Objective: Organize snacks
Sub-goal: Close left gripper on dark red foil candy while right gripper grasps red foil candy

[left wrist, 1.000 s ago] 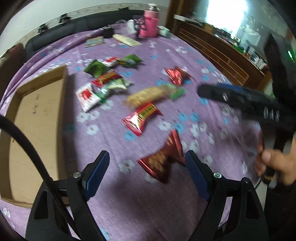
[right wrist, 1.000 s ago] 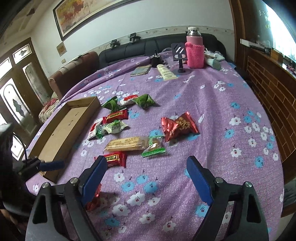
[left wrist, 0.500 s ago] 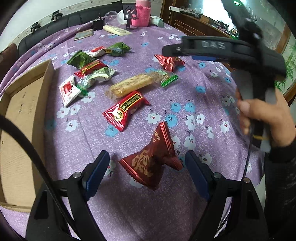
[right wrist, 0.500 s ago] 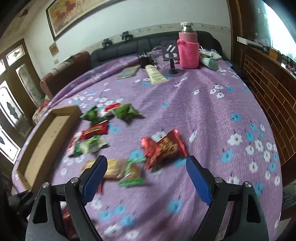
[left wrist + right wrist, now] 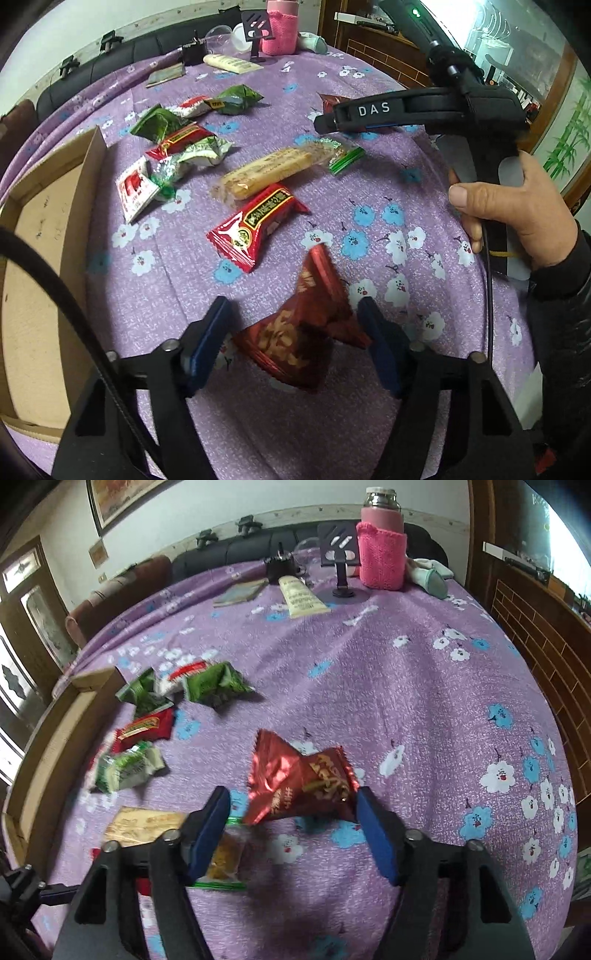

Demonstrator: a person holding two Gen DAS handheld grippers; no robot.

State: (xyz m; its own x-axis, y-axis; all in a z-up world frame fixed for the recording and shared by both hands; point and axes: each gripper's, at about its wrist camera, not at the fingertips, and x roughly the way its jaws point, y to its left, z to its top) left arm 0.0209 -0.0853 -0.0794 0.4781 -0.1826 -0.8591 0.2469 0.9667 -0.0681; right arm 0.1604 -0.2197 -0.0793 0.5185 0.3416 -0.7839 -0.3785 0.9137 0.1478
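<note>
My left gripper [image 5: 295, 343] is open around a dark red snack packet [image 5: 303, 332] lying on the purple flowered cloth; its blue pads stand on either side, apart from it. My right gripper [image 5: 293, 829] is open around another shiny red packet [image 5: 299, 782]; it also shows in the left wrist view [image 5: 321, 123], held by a hand. Between them lie a red packet [image 5: 258, 225], a long biscuit bar [image 5: 269, 171], a small green-edged packet [image 5: 225, 856] and several green, red and white packets [image 5: 207, 683].
A shallow cardboard box [image 5: 40, 258] lies at the left edge of the table [image 5: 424, 686]. At the far side stand a pink-sleeved bottle [image 5: 380, 550], a phone stand [image 5: 341, 568], a cream tube [image 5: 301, 598] and a small booklet [image 5: 240, 592].
Both grippers have moved forward and down over the snacks. The dark red packet now lies between my left fingers, and the shiny red packet between my right fingers. Both stay open.
</note>
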